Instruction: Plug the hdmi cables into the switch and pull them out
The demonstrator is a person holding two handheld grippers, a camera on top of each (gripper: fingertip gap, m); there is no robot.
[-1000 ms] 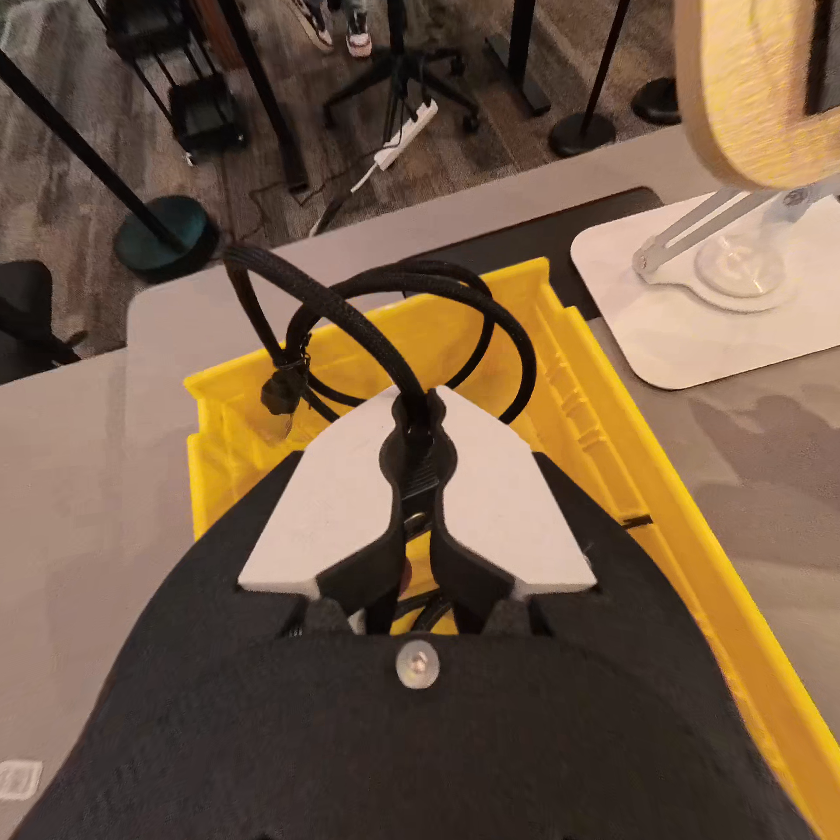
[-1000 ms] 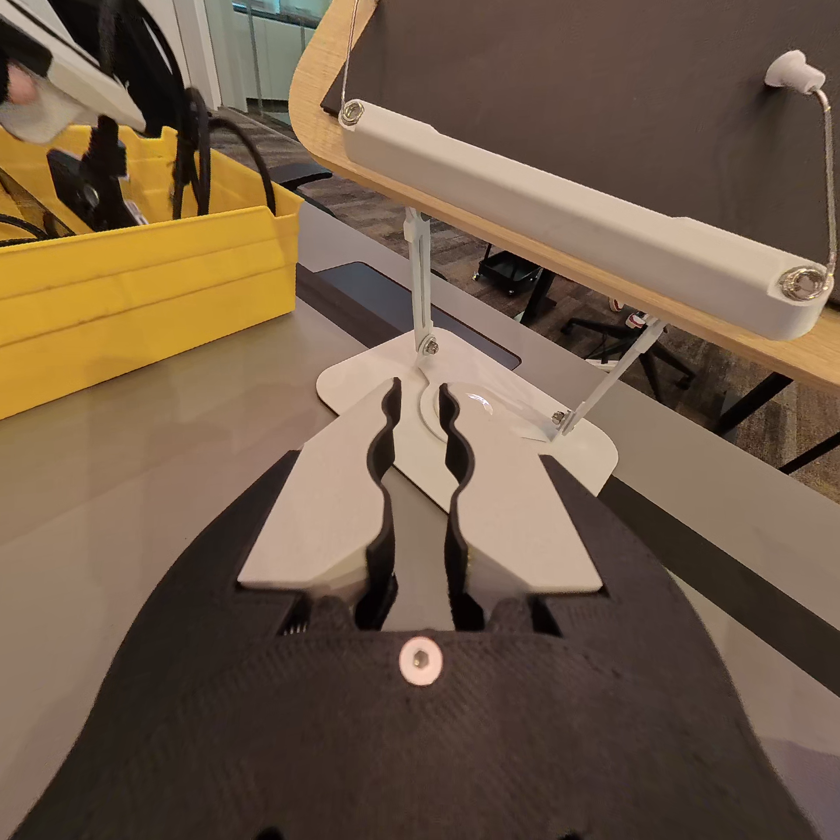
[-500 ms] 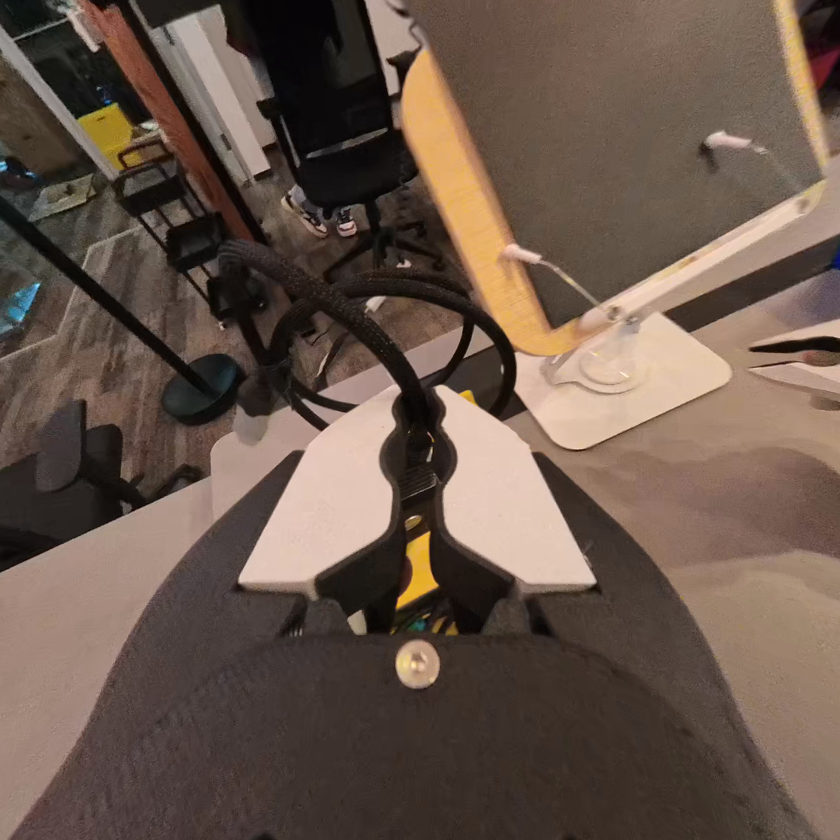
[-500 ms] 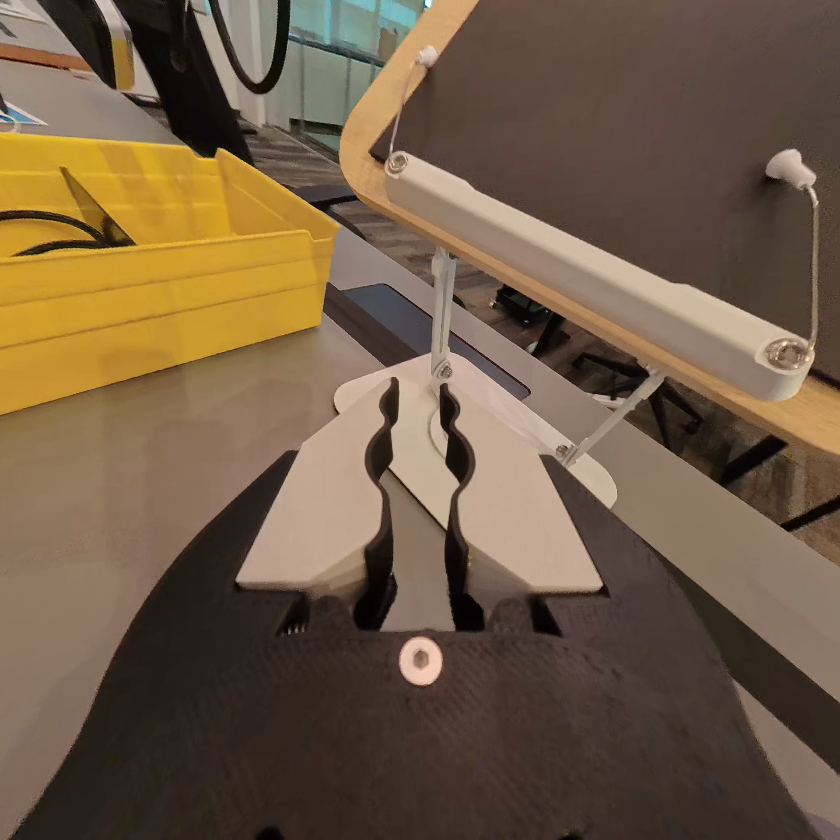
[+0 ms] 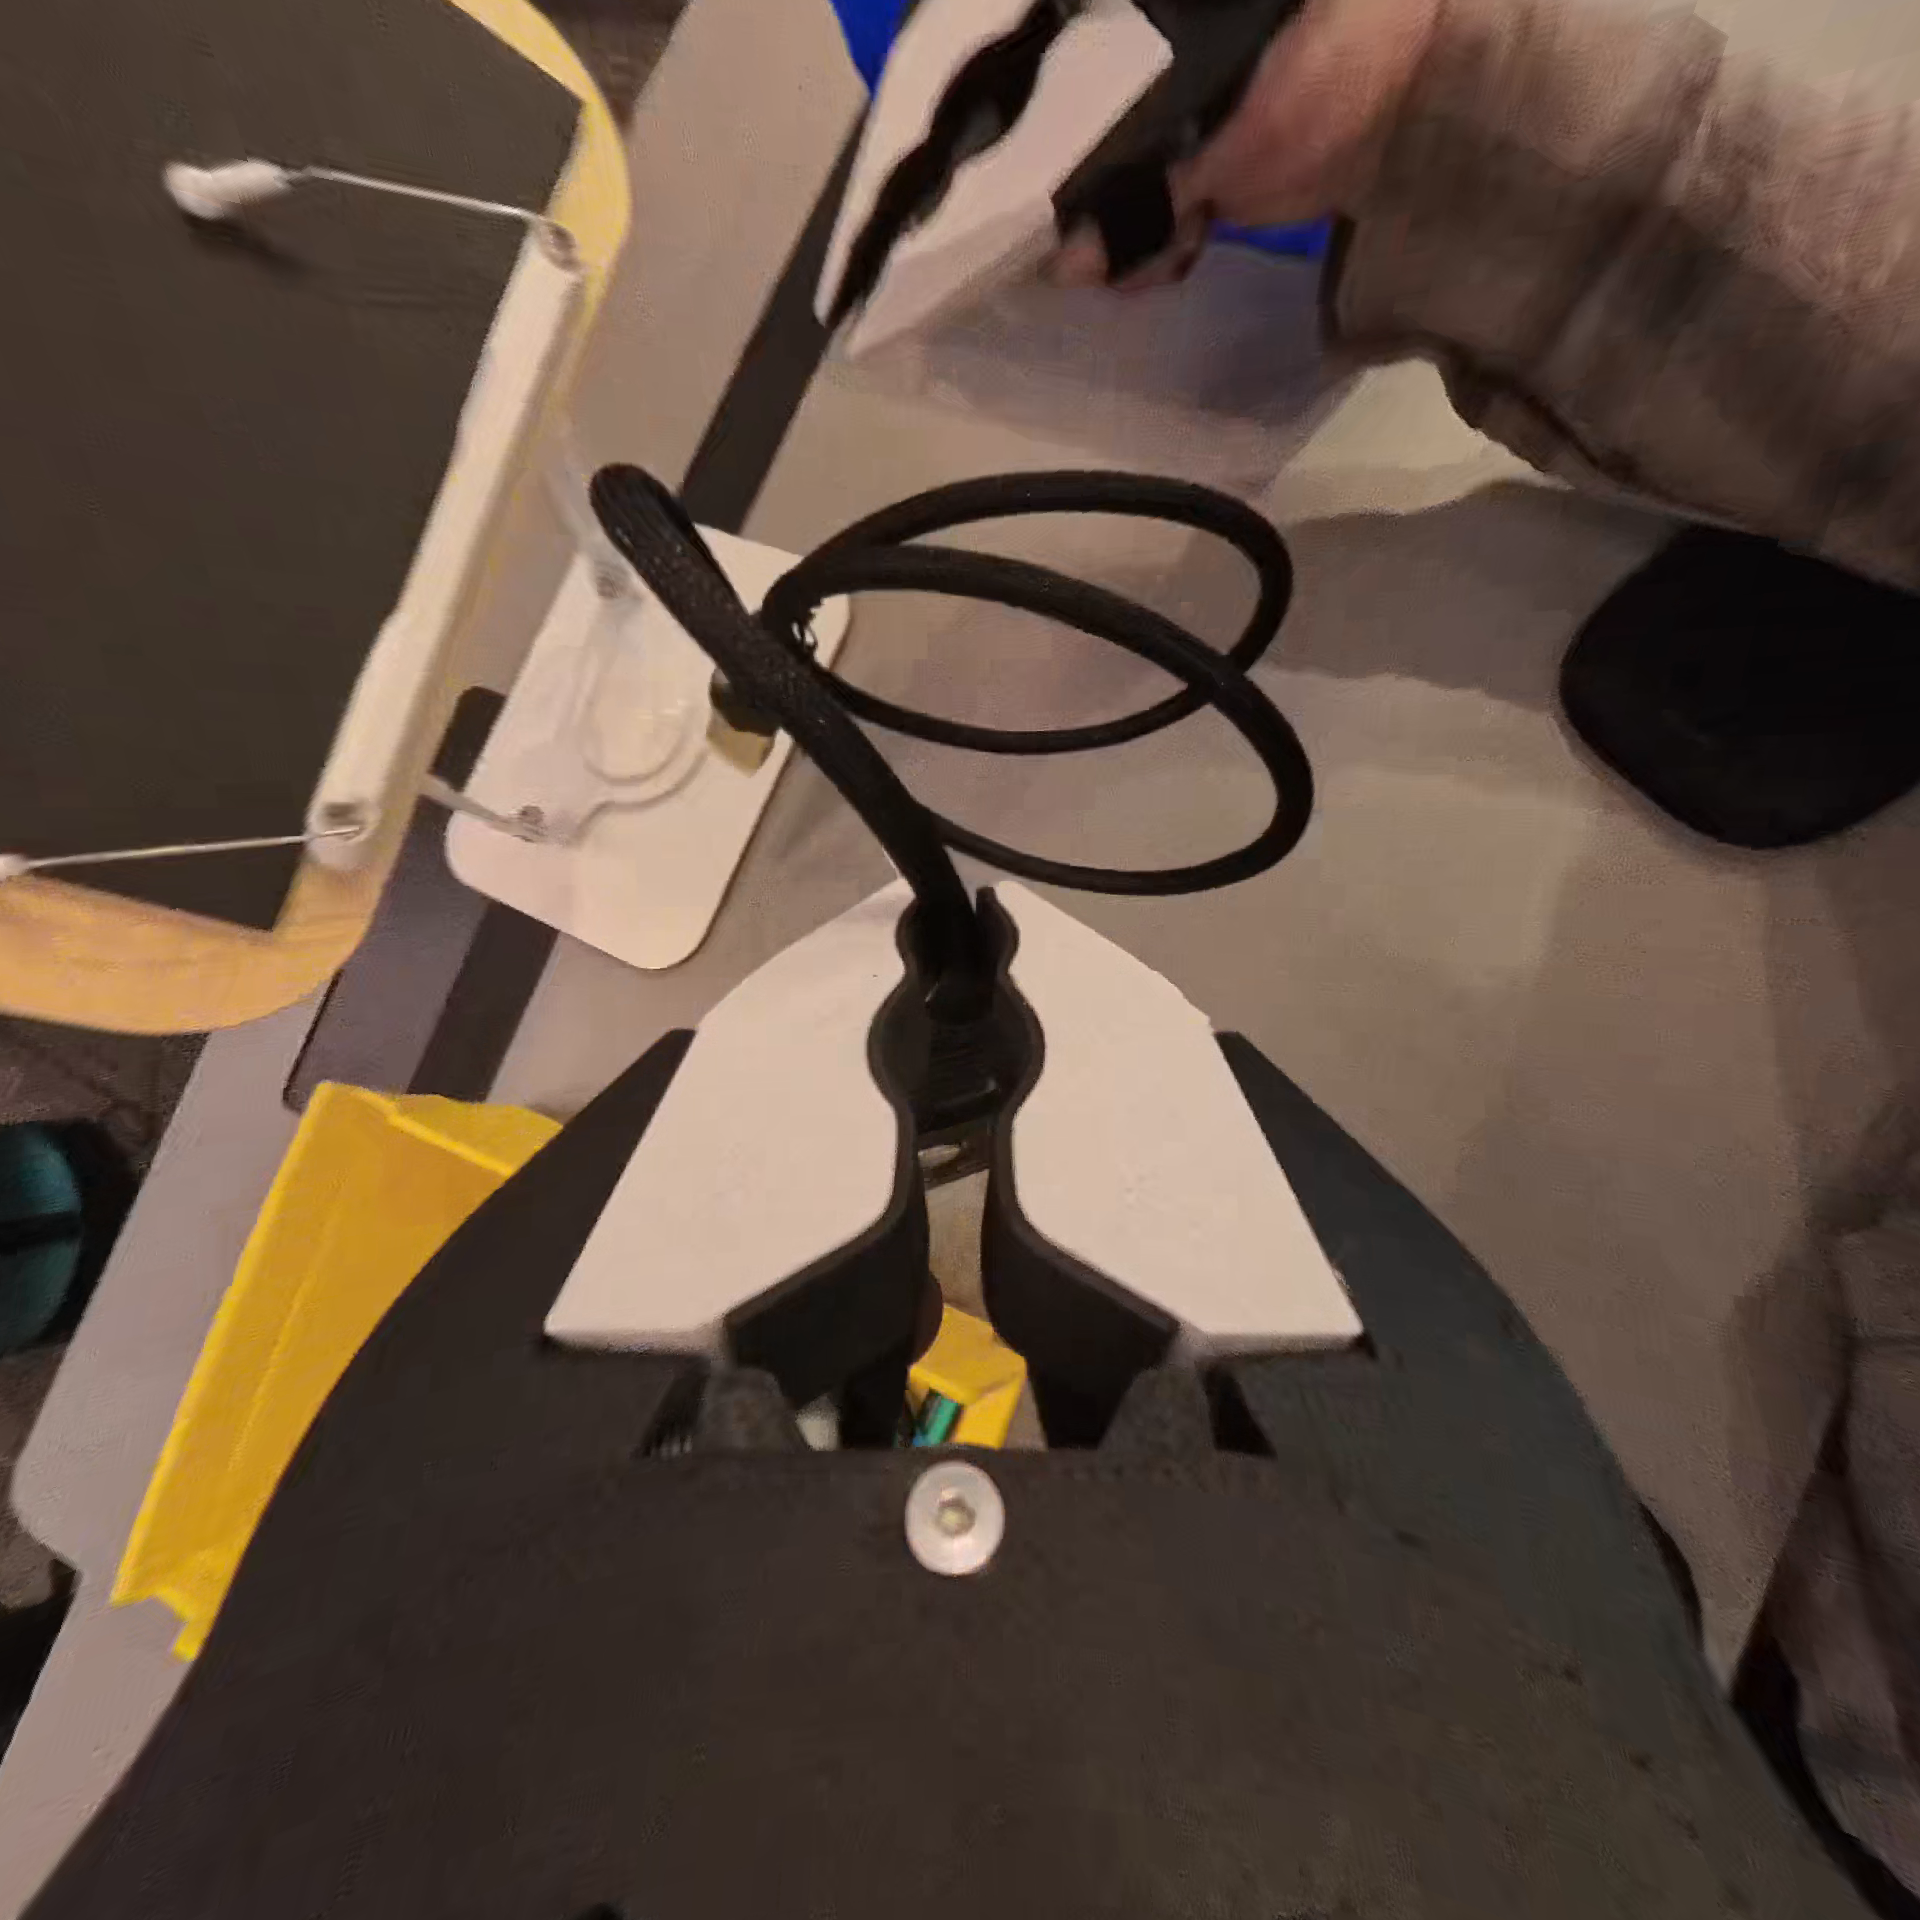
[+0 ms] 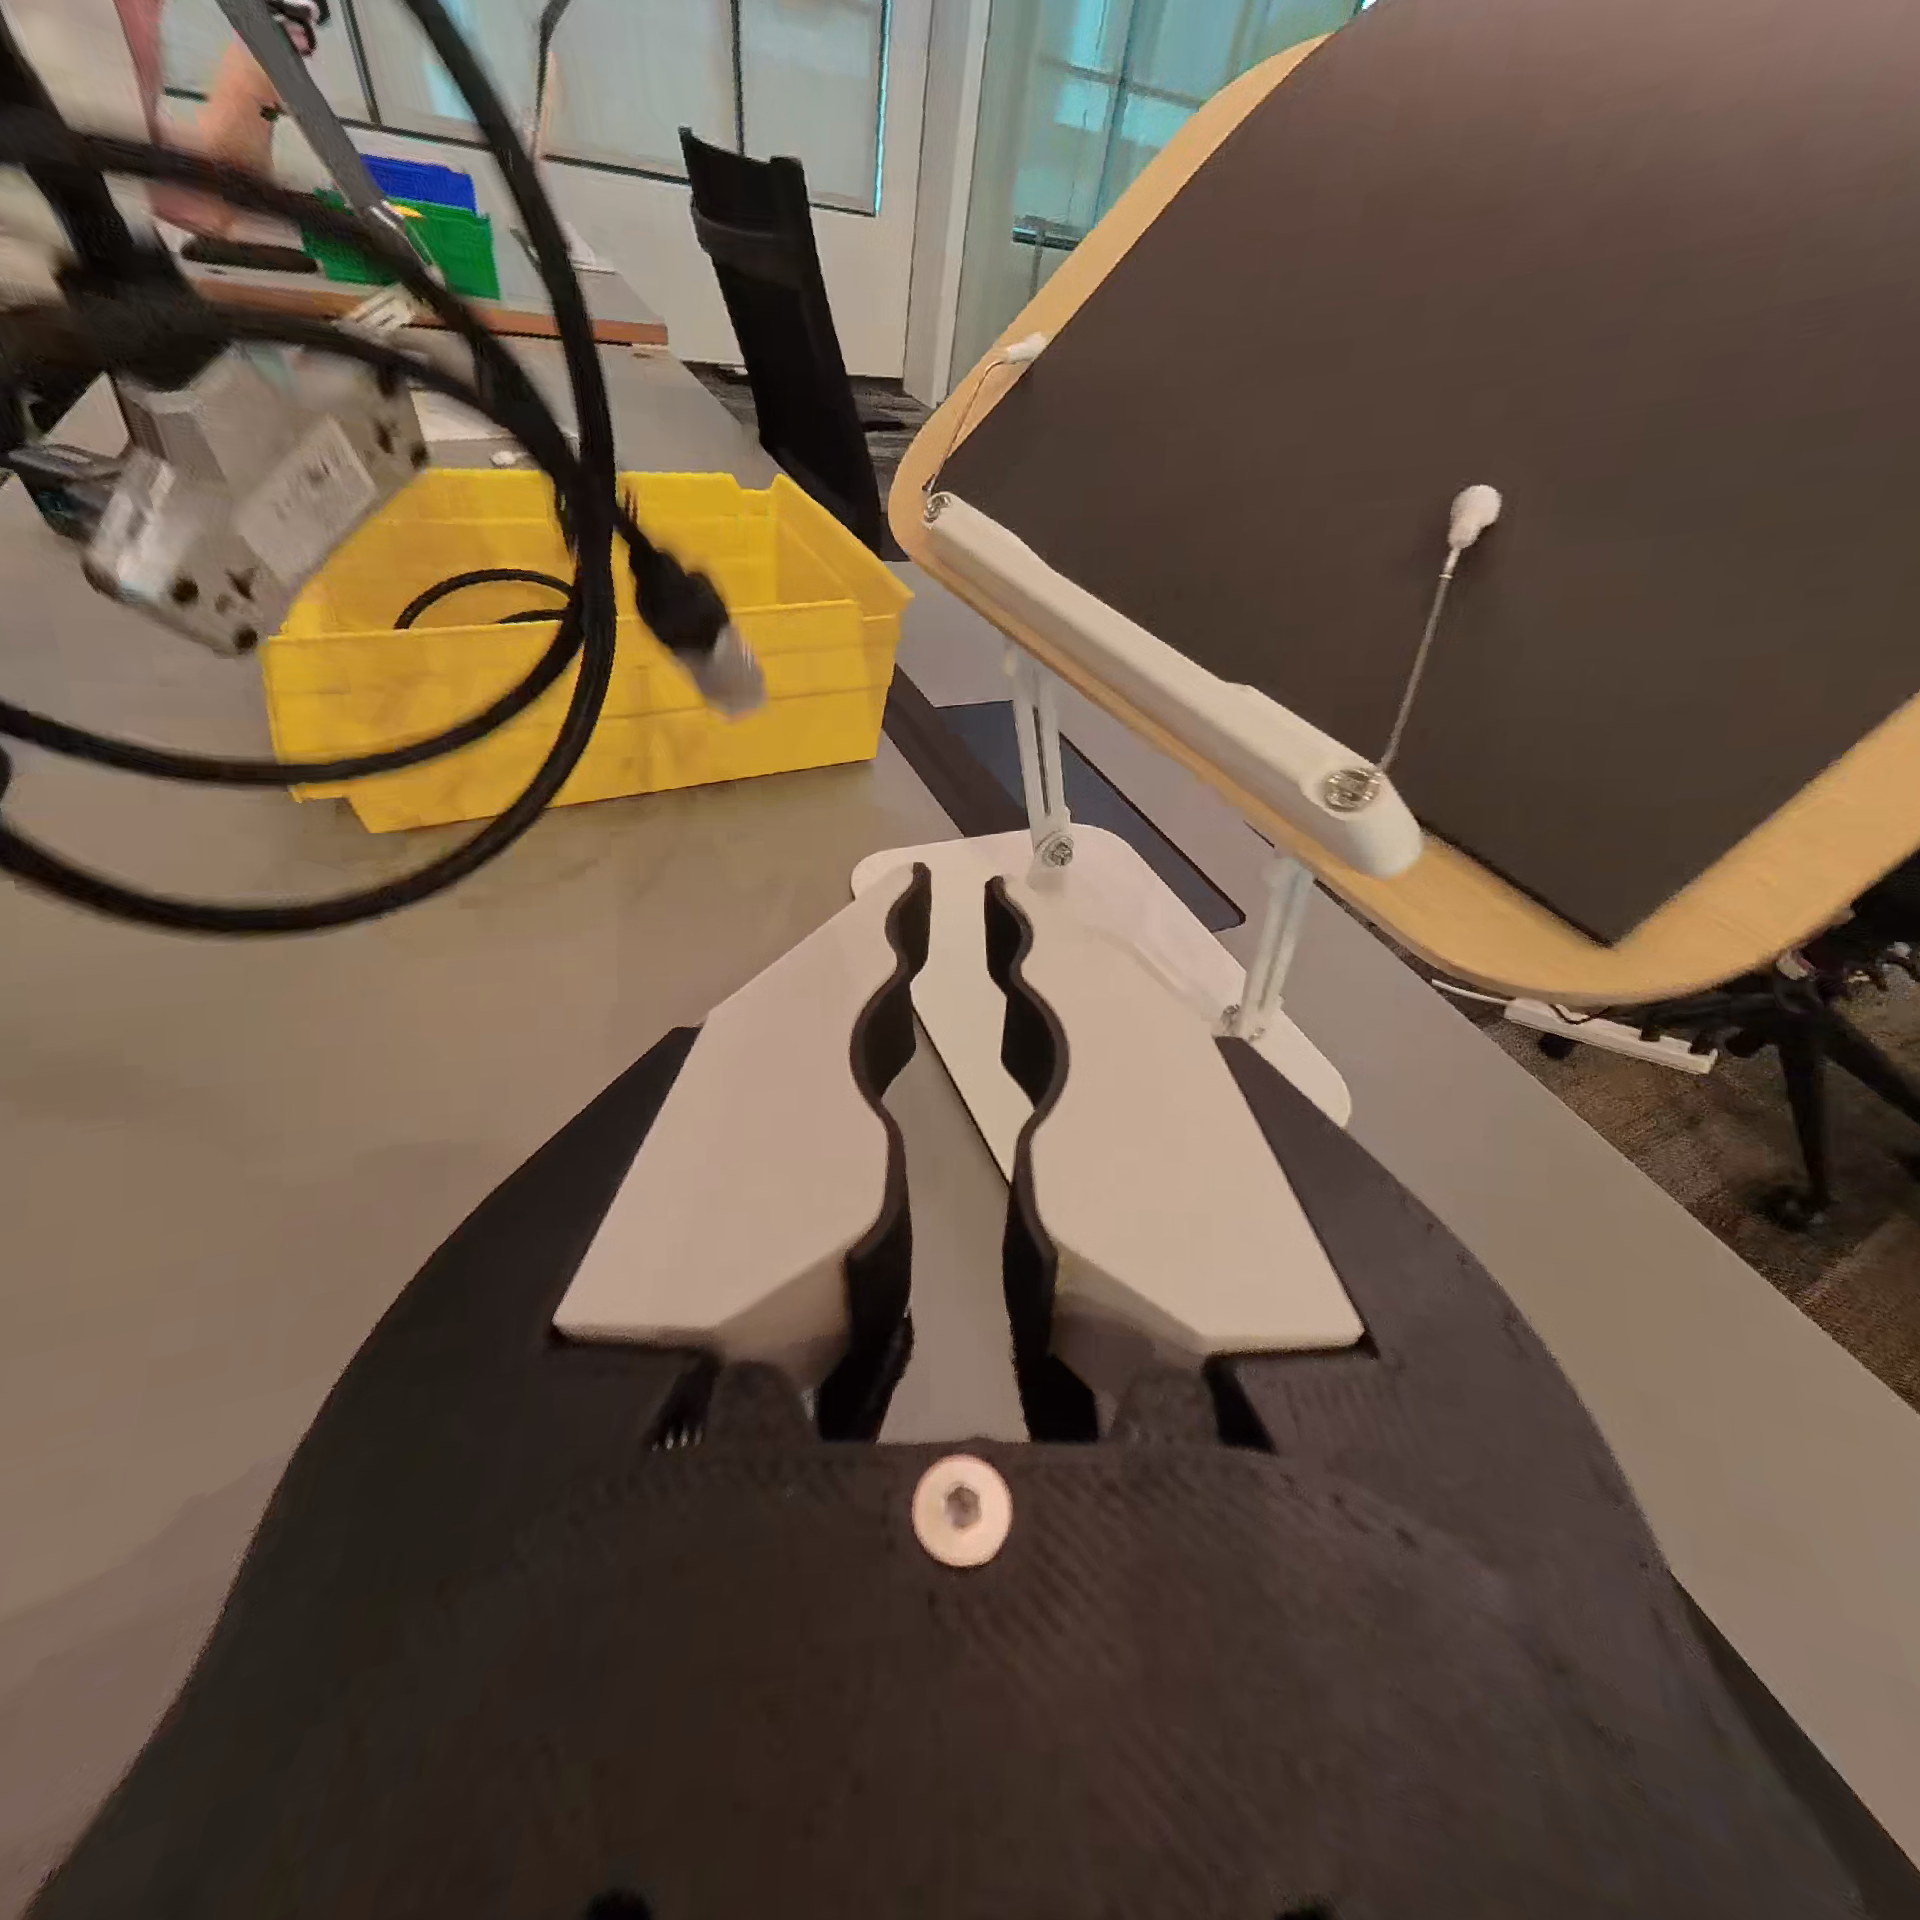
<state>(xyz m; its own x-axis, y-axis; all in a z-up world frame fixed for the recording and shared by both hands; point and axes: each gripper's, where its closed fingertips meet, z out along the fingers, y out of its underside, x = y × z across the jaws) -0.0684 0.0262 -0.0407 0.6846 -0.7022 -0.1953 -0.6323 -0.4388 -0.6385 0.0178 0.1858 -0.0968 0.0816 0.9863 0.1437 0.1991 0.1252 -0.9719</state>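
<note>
The grey table (image 6: 312,1091) fills the scene, and on it stands one tilted dark board on a white stand (image 6: 1455,468), with one yellow bin (image 6: 582,717) beside it. There is one more coiled cable in that bin (image 6: 468,603), as far as I can see.

Up in the air is one braided HDMI cable (image 5: 1039,727), and the left gripper (image 5: 951,940) has its fingers pressed tight on it near one plug. The loops and the other plug (image 6: 696,644) dangle free. The right gripper (image 6: 951,894) hovers over the table with its fingers spread and nothing between them.

A grey metal box (image 6: 239,499), likely the switch, sits behind the bin.

The risk, I'd say, is that the swinging loops snag the stand or the bin rim, and that would twist the plug in the grip before insertion.
</note>
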